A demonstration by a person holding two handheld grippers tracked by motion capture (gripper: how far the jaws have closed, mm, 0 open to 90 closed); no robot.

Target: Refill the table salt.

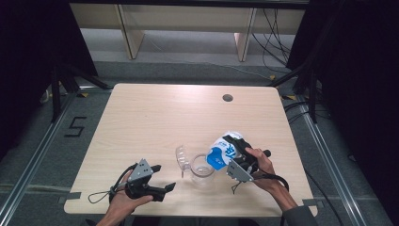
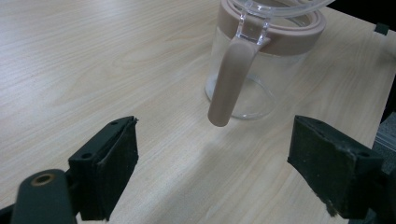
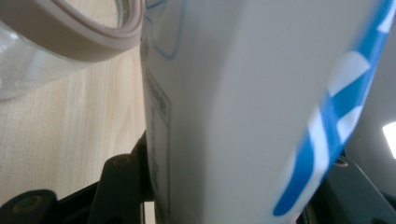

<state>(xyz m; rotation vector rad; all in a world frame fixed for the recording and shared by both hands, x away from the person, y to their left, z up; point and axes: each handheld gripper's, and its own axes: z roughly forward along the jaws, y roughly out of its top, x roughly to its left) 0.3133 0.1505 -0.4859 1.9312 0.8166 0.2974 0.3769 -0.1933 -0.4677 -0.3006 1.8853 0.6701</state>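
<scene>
White-and-blue paper carton (image 1: 222, 154) tilts over the clear glass jug with beige rim (image 1: 203, 170), clamped in my right gripper (image 1: 238, 151).
I pour slowly, spout above the rim; my left gripper (image 1: 163, 178) waits open beside the handle (image 2: 229, 80).

Lab or recording studio setup: bare light-wood counter (image 1: 155, 117) with a cable hole (image 1: 227, 98), black curtains (image 1: 28, 42) on both sides, loose cables (image 1: 275, 35) on grey carpet, metal floor rails (image 1: 33, 155), tape-marked "5" (image 1: 75, 127) on the floor.
</scene>
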